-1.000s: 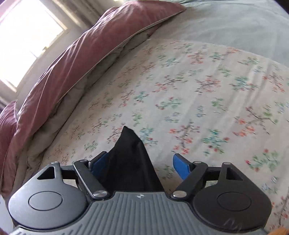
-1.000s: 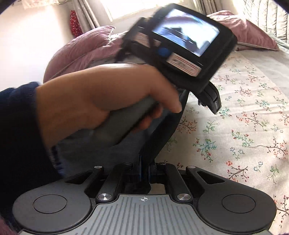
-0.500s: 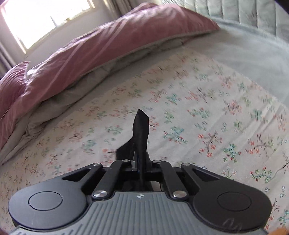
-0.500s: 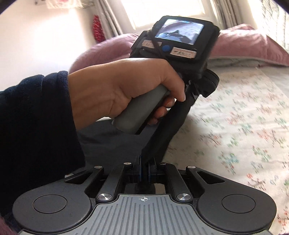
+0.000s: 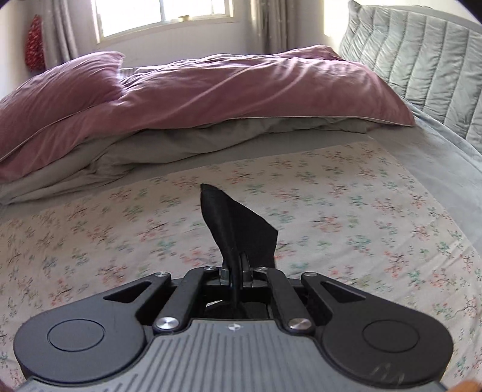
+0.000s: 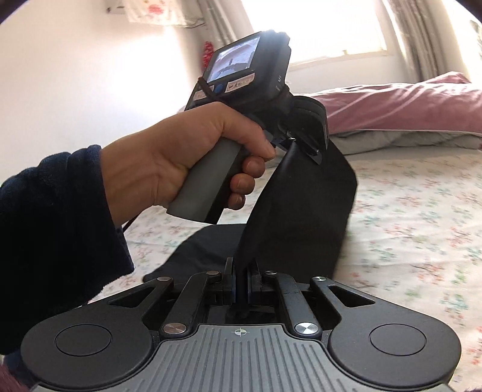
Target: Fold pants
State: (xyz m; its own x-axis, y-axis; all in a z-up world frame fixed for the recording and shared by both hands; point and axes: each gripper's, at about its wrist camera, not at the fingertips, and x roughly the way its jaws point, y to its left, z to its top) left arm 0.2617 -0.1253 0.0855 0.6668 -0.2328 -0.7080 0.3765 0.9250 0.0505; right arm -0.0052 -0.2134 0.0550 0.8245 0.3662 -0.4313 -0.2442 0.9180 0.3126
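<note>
The pants are black (image 6: pixel 298 211) and lie partly on a floral sheet (image 6: pixel 421 217). Both grippers lift one end of them off the bed. In the left wrist view my left gripper (image 5: pixel 235 268) is shut on a corner of the pants (image 5: pixel 238 223), which sticks up past the jaws. In the right wrist view my right gripper (image 6: pixel 240 282) is shut on another edge of the same cloth. The left gripper (image 6: pixel 310 141) shows there too, higher up, held by a hand (image 6: pixel 180 159) in a dark sleeve. The cloth hangs stretched between the two grippers, and the rest trails flat toward the lower left.
A pink duvet (image 5: pixel 211 99) over grey bedding is heaped along the far side of the bed. A grey quilted headboard (image 5: pixel 421 60) stands at the right. A window (image 5: pixel 162 12) with curtains is behind. The floral sheet (image 5: pixel 361 211) spreads wide to the right.
The left jaws were open around the black corner and have closed on it. The left gripper then rose and rolled level, lifting the cloth. The right gripper kept its grip and shifted slightly.
</note>
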